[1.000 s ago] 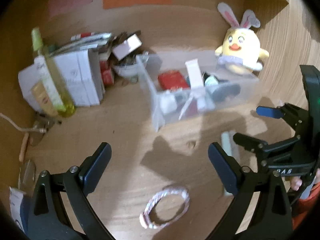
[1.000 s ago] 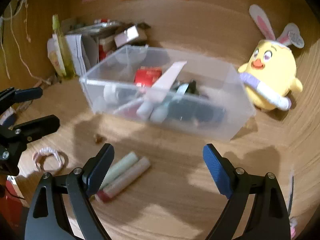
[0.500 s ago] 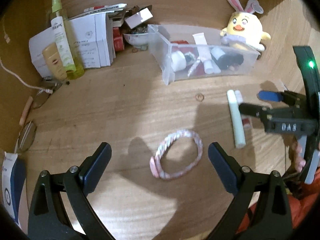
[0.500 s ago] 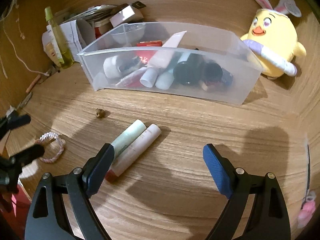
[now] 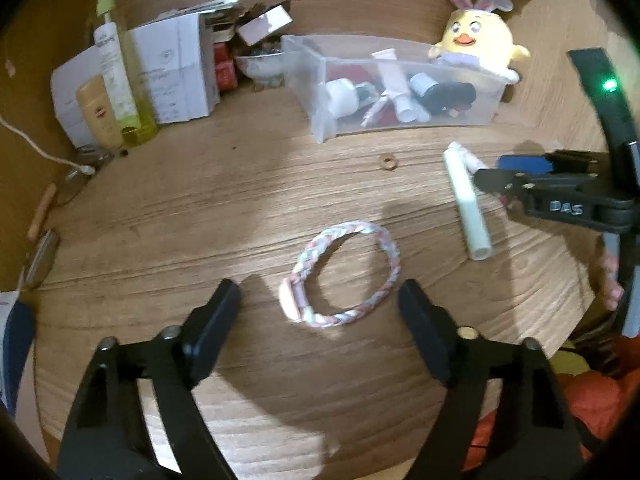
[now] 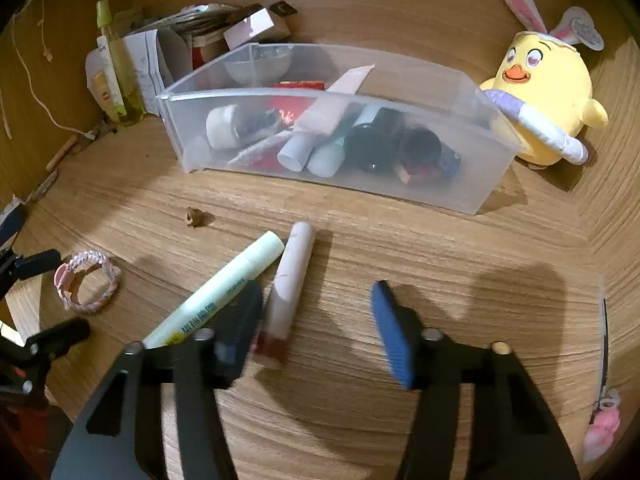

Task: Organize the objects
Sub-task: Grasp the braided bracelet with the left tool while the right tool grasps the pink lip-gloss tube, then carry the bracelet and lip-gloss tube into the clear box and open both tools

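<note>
Left gripper (image 5: 320, 300): black two-finger tool, low over the wooden tabletop (image 5: 200, 208), jaws apart and just now closing, with the near edge of a braided pink-and-white bracelet (image 5: 344, 276) lying between the fingertips, not pressed by either pad. Right gripper (image 6: 316, 320): same make, blue pad on its right finger, jaws apart and just now closing; the red-capped near end of a pale pink tube (image 6: 290, 280) lies on the table just inside the left finger, whether touching cannot be told. Pale green tube (image 6: 216, 292): lying just left of the pink tube, slanting away to the far right, its near end hidden under the left finger. Small brown ring-shaped piece (image 5: 387, 161): loose on the table, between the tubes and the bin. Clear plastic bin (image 6: 440, 196): farther back, holding tubes, a white-capped jar, dark round containers and a red packet. Yellow chick plush with rabbit ears (image 6: 548, 104): far right, just beside the bin's right end. Far left: a tall yellow-green spray bottle (image 5: 120, 76), white cartons (image 5: 172, 68) and small boxes, crowded together against the back wall.
</note>
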Demonstrator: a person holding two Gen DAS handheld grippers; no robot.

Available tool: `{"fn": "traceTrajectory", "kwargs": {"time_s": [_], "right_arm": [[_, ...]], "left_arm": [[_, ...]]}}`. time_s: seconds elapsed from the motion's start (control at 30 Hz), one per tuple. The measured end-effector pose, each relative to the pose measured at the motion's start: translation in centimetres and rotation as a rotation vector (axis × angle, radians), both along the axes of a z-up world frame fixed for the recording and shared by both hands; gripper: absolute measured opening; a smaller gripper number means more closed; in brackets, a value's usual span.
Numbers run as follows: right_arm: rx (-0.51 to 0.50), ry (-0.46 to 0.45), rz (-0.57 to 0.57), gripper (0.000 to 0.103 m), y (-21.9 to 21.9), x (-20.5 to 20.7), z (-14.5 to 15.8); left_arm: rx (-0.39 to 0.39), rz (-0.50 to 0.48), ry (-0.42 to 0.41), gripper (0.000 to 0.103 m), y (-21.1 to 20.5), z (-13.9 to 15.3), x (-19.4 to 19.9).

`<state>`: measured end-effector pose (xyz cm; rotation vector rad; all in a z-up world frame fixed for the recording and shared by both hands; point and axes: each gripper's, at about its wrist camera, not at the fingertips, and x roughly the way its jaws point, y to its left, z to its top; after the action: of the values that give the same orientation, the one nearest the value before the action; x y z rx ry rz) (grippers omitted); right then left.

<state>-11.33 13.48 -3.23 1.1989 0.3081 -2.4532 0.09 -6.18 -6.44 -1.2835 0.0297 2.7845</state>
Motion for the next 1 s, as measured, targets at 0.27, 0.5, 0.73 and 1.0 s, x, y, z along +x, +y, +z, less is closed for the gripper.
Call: {"fn": "traceTrajectory", "kwargs": {"time_s": [0.27,0.5,0.73,1.0], "right_arm": [[-0.007,0.007,0.005,0.014,0.1,-0.4,-0.3],[-0.007,0.037,0.000,0.014,0.5,0.1,0.3],[-0.045,0.085,-0.013,0.014,1.5,0.0,2.6],[-0.086,0.145,-0.027,0.014,2.7,-0.2,5.2]], "left_arm": [[0.027,-0.029,-0.001,0.009,-0.5,0.5,-0.4],[0.043,0.009,0.008,0.007,-1.1,1.1,-1.4],[0.056,0.003,0.078,0.007,-0.6,3.4,-2.7],[0.064,-0.013,0.154,0.007,0.7,6.1,-4.2]]}}
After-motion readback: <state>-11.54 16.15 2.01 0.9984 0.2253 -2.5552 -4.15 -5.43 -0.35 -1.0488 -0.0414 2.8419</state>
